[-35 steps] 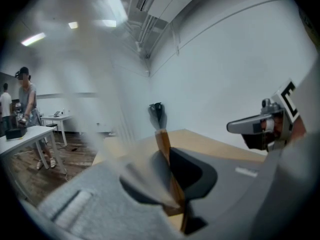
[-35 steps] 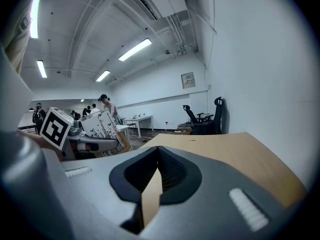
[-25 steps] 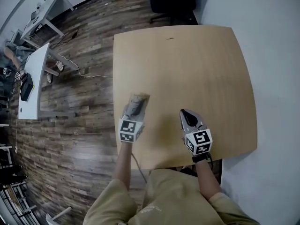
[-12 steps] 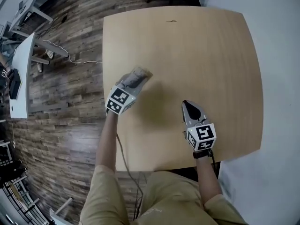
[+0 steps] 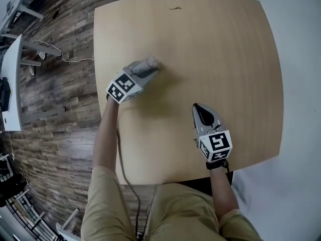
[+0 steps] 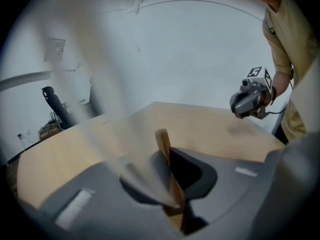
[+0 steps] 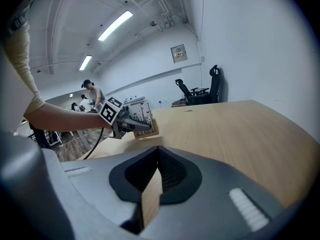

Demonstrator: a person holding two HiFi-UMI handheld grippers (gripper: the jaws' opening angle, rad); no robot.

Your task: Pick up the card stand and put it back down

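while the left gripper (image 5: 152,65) is clenching the card stand (image 7: 140,116) by its wooden base, seemingly just off the table (image 5: 220,49) near its left edge, and the right gripper (image 5: 197,107) is idling closed and empty, the put-down is coming next, needing a level lowering before release.
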